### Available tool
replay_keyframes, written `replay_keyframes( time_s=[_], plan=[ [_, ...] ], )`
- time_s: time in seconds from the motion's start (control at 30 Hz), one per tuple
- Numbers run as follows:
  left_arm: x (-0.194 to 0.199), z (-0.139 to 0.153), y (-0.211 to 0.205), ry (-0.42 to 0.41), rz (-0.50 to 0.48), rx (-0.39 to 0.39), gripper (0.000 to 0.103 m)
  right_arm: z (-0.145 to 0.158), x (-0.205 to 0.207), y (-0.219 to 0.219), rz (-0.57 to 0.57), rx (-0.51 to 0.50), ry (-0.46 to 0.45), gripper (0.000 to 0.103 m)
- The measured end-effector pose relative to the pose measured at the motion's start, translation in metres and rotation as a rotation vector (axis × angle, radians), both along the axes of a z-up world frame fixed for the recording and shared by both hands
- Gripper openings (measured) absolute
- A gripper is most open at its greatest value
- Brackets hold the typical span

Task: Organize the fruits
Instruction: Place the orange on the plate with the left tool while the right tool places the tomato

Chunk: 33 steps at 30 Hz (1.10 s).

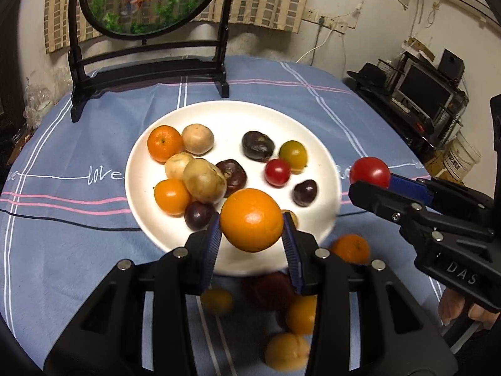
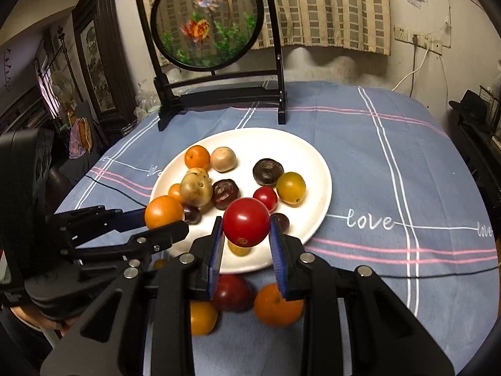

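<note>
A white plate on the blue tablecloth carries several fruits: oranges, tan ones, dark purple ones, a small red tomato and a yellow-green one. My left gripper is shut on an orange, held above the plate's near rim. My right gripper is shut on a red tomato, held over the plate's near right edge. Both blue pads press the fruit on each side. More loose fruits lie on the cloth under the grippers.
A black wooden stand with a round goldfish screen rises behind the plate. A black cable runs across the cloth at left. Shelving with a monitor stands past the table's right edge.
</note>
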<state>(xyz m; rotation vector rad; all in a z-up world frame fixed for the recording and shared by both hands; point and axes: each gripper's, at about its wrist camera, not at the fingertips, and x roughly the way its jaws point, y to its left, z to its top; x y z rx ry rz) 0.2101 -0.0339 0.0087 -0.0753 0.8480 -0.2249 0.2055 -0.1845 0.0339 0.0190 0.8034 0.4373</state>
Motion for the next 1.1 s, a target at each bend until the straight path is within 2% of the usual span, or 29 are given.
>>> replay_keyframes(
  time_s=[0.13, 0.37, 0.5, 0.57, 0.67, 0.8, 1.1],
  plan=[
    [0.014, -0.008, 0.006, 0.014, 0.028, -0.007, 0.039, -0.011, 0.021, 0.006, -0.002, -0.004, 0.040, 0.029],
    [0.025, -0.018, 0.016, 0.022, 0.053, -0.065, 0.042, -0.023, 0.055, 0.028, 0.002, -0.027, 0.104, 0.030],
    [0.021, -0.012, 0.023, -0.037, 0.099, -0.071, 0.066, -0.030, 0.073, 0.027, -0.035, -0.001, 0.155, 0.030],
    [0.020, -0.010, 0.026, -0.036, 0.095, -0.095, 0.066, -0.034, 0.079, 0.025, -0.047, 0.022, 0.182, 0.031],
    [0.016, -0.005, 0.026, -0.059, 0.092, -0.086, 0.068, -0.035, 0.078, 0.026, -0.050, 0.028, 0.180, 0.032],
    [0.014, -0.004, 0.028, -0.049, 0.093, -0.093, 0.071, -0.032, 0.071, 0.022, -0.057, 0.028, 0.170, 0.032],
    [0.007, 0.001, 0.026, -0.060, 0.093, -0.087, 0.074, -0.019, 0.034, -0.015, -0.103, 0.064, 0.142, 0.032]
  ],
)
